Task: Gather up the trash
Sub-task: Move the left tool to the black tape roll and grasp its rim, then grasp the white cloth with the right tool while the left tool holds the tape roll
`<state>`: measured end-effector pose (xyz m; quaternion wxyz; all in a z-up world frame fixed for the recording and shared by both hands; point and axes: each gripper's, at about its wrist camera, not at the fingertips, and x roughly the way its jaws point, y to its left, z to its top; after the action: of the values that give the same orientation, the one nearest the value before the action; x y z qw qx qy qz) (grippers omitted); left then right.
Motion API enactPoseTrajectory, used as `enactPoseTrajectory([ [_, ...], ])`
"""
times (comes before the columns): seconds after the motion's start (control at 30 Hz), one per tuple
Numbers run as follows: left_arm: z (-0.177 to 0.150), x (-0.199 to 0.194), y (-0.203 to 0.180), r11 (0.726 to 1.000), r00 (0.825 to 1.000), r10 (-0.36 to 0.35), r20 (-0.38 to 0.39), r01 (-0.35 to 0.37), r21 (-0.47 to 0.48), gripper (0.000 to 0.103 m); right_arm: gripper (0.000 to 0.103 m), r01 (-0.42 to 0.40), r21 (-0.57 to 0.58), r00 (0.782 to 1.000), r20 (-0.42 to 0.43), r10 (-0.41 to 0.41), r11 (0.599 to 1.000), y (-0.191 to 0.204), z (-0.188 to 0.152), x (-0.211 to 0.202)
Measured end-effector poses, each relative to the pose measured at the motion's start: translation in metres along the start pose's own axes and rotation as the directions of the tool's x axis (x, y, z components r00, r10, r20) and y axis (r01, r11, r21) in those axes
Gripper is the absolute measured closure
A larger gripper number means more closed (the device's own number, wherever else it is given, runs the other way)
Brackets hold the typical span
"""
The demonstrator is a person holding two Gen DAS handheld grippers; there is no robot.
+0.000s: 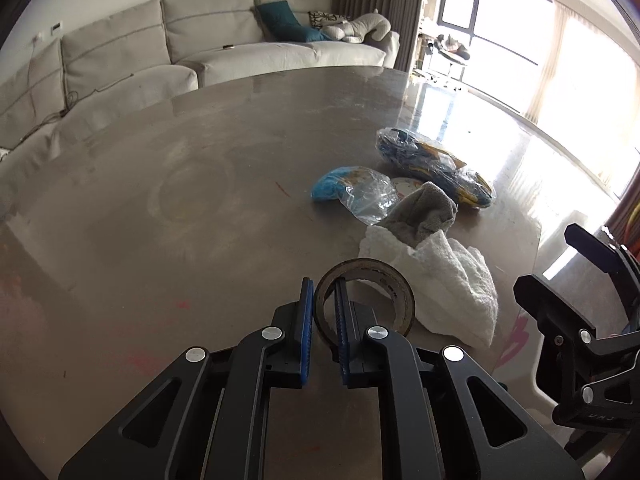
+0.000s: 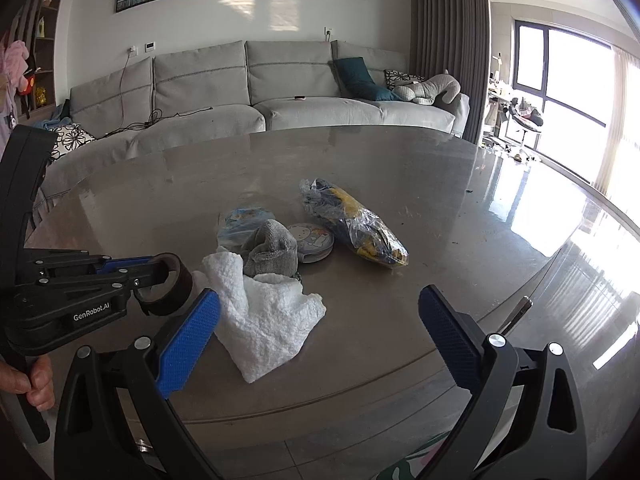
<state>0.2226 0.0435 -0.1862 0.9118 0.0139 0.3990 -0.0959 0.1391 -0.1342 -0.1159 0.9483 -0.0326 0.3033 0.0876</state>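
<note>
My left gripper (image 1: 323, 292) is shut on the wall of a brown tape roll (image 1: 366, 300), one finger inside the ring and one outside; it also shows in the right wrist view (image 2: 170, 286), held just above the table. My right gripper (image 2: 320, 312) is wide open and empty over the table's near edge. Between its fingers lie a crumpled white paper towel (image 2: 264, 316), a grey cloth (image 2: 272, 250), a round printed lid (image 2: 314, 240), a crumpled clear bag with blue (image 1: 352, 190) and a clear bag of blue-yellow wrappers (image 2: 356, 224).
The trash lies on a round grey table (image 2: 440, 216). A grey sofa (image 2: 260, 96) stands behind it, with bright windows (image 2: 568, 80) at the right. My right gripper shows at the right edge of the left wrist view (image 1: 576, 304).
</note>
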Motion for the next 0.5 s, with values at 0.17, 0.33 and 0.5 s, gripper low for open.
enactPoseTrajectory([
  [0.17,0.007,-0.012,0.004,1.000,0.999,0.023,0.032,-0.023,0.018,0.093,0.004,-0.032,-0.036,0.999,-0.031,0.031,0.999,0.017,-0.002,0.021],
  [0.33,0.011,-0.014,0.010,1.000,0.999,0.028,0.038,-0.028,0.004,0.093,0.004,-0.051,-0.072,0.996,-0.071,0.046,0.996,0.029,-0.005,0.042],
  [0.5,0.010,-0.018,0.011,1.000,0.998,0.028,0.053,-0.029,0.010,0.093,0.021,-0.121,-0.049,0.974,-0.198,0.109,0.991,0.030,-0.014,0.060],
])
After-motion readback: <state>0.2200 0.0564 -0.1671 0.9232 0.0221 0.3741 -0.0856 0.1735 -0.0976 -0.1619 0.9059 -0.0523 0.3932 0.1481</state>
